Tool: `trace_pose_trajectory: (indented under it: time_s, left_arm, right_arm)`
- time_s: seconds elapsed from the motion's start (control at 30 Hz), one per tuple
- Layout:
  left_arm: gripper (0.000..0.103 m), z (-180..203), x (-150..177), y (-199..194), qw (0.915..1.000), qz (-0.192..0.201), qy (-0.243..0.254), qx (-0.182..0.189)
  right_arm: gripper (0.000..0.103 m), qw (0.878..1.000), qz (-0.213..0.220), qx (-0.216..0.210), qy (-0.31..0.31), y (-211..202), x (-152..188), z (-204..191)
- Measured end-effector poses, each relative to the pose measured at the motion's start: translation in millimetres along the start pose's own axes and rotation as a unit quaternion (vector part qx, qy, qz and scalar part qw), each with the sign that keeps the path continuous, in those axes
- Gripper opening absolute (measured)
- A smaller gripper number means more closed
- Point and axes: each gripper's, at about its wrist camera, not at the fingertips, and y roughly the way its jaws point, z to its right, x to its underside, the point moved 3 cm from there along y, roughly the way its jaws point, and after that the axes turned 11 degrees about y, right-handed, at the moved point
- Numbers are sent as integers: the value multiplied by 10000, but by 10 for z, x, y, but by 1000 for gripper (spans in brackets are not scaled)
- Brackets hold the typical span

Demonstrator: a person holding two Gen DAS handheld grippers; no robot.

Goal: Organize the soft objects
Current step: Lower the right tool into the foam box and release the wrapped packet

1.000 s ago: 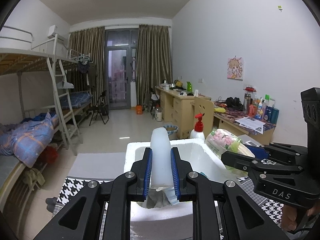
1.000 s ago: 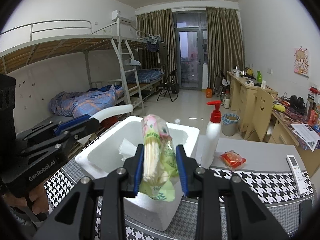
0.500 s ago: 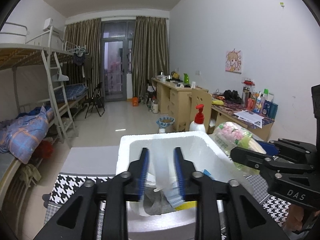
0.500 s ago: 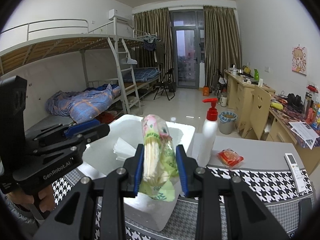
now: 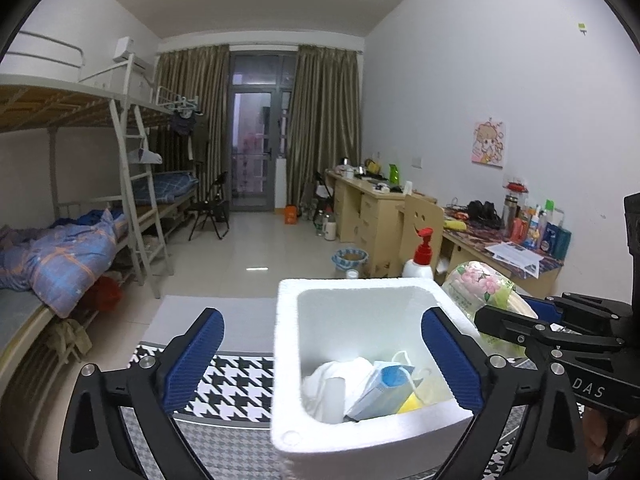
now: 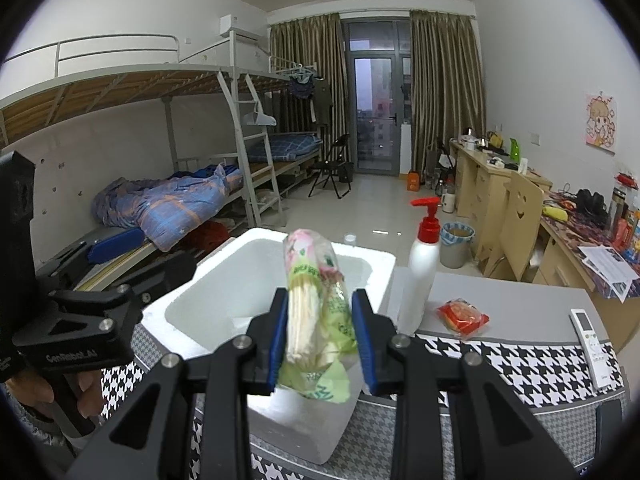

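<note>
A white foam box [image 5: 289, 320] stands on the houndstooth cloth. Inside it lie a white cloth [image 5: 340, 372], a pale translucent tube [image 5: 334, 398] and a blue-and-white packet [image 5: 386, 388]. My left gripper [image 5: 326, 360] hovers over the box's near-left part. Its jaws are opening wide, with nothing pressed between the blue pads. My right gripper [image 6: 320, 340] is shut on a green plastic pack with pink flowers [image 6: 314, 280], held upright over the near rim of the foam box [image 6: 260, 240]. That pack [image 5: 478, 290] also shows beside the box's right wall.
A white pump bottle with a red top [image 6: 420, 276] stands right of the box, with a red packet [image 6: 462, 316] and a white remote [image 6: 592, 340] farther right. A bunk bed [image 6: 180, 200] stands left and desks [image 6: 492, 188] line the right wall.
The left gripper let go of the pale tube, which dropped into the foam box, and its jaws spread wide. The right gripper kept its hold on the flowered pack.
</note>
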Motion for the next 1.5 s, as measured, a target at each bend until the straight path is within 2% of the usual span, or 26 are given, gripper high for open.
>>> trace_pose_trajectory:
  time_s: [0.5, 1.03, 1.1, 1.2, 1.5]
  left_arm:
    - [102, -240, 106, -183, 9992, -17, -98, -382]
    - [102, -350, 213, -266, 9988, 4, -181, -444]
    - [102, -355, 214, -268, 9988, 7, -189, -452]
    - [102, -357, 214, -257, 9988, -9, -214, -433]
    - [102, -356, 214, -241, 9988, -15, -235, -423]
  right_arm:
    - [36, 9995, -119, -208, -181, 145, 3, -234]
    - [37, 9989, -250, -168, -354, 373, 0, -354]
    - [42, 9990, -237, -172, -345, 393, 20, -366]
    - [71, 9991, -261, -110, -315, 443, 50, -341]
    - [73, 9995, -204, -141, -219, 359, 63, -281]
